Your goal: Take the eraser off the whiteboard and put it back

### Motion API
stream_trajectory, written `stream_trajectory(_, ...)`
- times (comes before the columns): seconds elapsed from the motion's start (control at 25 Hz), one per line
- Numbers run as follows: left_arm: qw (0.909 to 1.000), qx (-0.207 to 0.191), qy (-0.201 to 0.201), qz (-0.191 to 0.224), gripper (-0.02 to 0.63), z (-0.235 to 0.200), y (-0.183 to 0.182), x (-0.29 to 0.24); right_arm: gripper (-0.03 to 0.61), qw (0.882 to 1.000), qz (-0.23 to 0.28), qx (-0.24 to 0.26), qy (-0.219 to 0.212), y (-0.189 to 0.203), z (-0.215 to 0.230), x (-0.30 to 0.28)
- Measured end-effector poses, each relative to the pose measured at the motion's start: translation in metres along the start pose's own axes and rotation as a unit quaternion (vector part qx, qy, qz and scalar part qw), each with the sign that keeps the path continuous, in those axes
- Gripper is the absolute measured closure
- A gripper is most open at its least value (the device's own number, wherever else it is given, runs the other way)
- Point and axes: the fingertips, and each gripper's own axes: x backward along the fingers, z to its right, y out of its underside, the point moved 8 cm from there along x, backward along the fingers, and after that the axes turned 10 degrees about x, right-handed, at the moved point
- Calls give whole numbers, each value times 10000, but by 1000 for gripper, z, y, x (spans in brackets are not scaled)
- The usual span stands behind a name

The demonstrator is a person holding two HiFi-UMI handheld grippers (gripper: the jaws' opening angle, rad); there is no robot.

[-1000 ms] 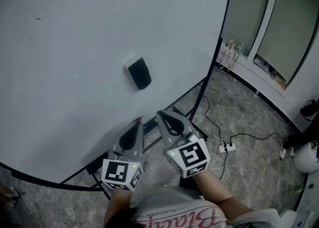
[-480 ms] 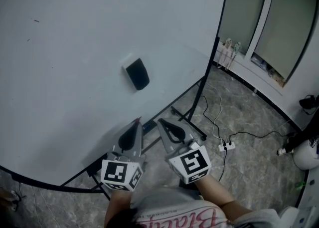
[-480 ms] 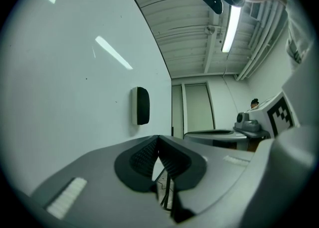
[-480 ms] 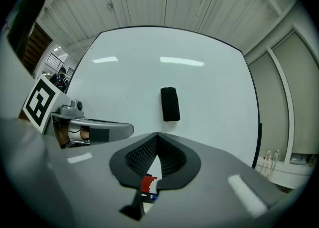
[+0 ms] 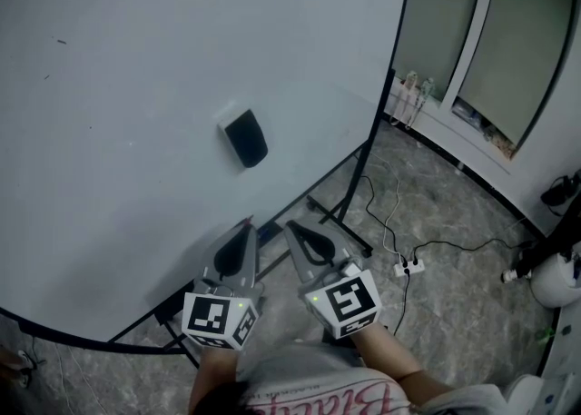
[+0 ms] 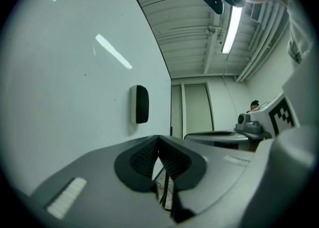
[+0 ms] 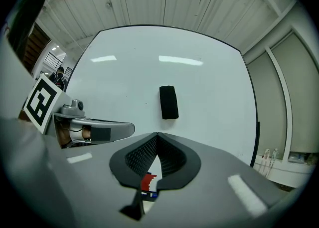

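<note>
The whiteboard (image 5: 127, 86) takes up the whole left side and most of my head view, and its surface is nearly bare. Nearest me on the left I have the left gripper (image 5: 246, 226), pointing toward the board's lower edge. Its fingers (image 6: 142, 158) are pressed together at the tips with nothing between them, and its marker cube (image 5: 218, 318) sits close to my body. A little right of that and farther off, the black eraser (image 5: 245, 137) sits flat on the whiteboard, upright with its long side running up the board. It is well apart from both grippers, and both gripper views show it straight ahead of the jaws, beyond them. Just right of the left gripper is the right gripper (image 5: 292, 226), pointing the same way. Its fingers (image 7: 139, 157) are also shut tight on each other and hold nothing. Farther right, the board's dark stand (image 5: 340, 220) rests on the mottled floor (image 5: 454, 313). A white power strip (image 5: 410, 267) lies there with cables trailing from it. At the far right are tall window frames (image 5: 472, 41).
</note>
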Motion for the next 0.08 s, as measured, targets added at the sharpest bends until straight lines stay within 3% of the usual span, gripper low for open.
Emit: stream_trajectory(0.08, 10000, 10, 4, 5, 615, 0, 0, 0, 580, 10000, 12, -28, -25, 0, -1, 0)
